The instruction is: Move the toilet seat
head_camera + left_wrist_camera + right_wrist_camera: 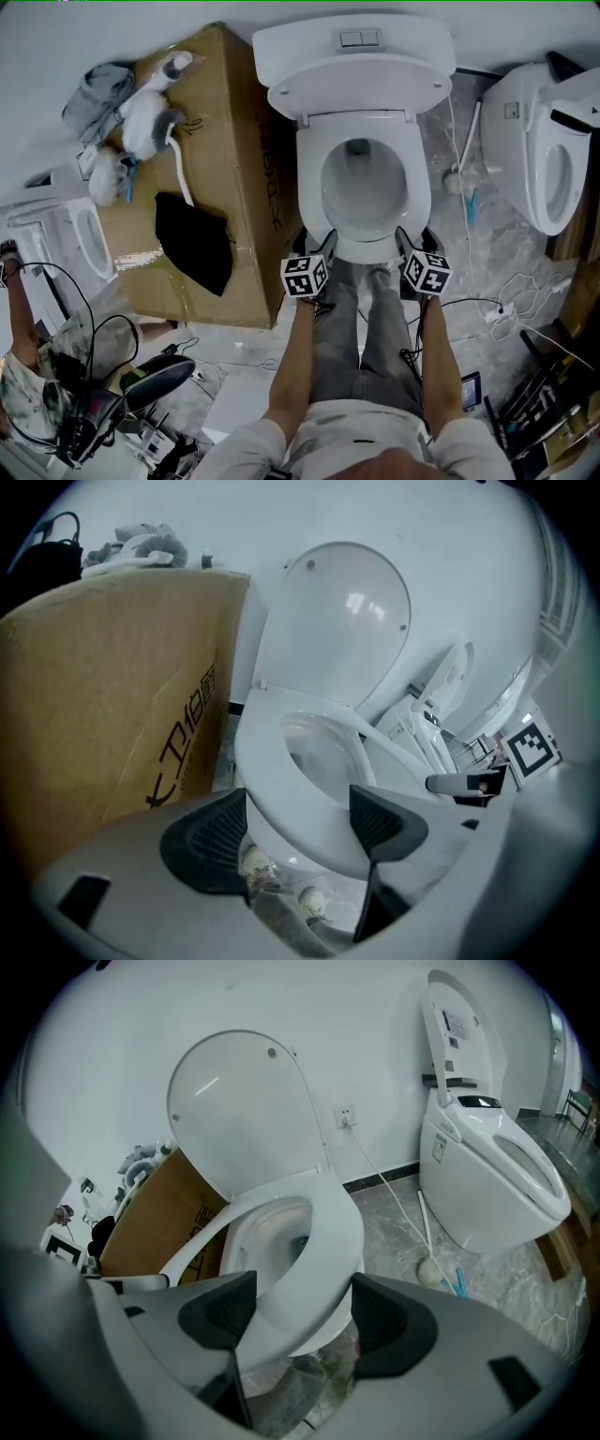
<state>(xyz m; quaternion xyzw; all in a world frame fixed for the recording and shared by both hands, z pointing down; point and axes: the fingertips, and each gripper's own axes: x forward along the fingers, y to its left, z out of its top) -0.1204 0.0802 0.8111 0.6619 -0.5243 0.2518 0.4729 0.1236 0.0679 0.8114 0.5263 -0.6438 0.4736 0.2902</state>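
Toilet seat (312, 183) lowered over bowl (364, 192), lid (356, 89) upright. Gripper views alone show left gripper (295, 825) and right gripper (300, 1314) gaping, seat's front edge between jaws. Head view alone shows black cloth (192, 239) atop cardboard box (239, 131)

The white oval toilet seat (309, 187) lies lowered over the bowl.

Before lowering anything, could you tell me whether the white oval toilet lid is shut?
No, the white oval toilet lid stands upright behind the open bowl.
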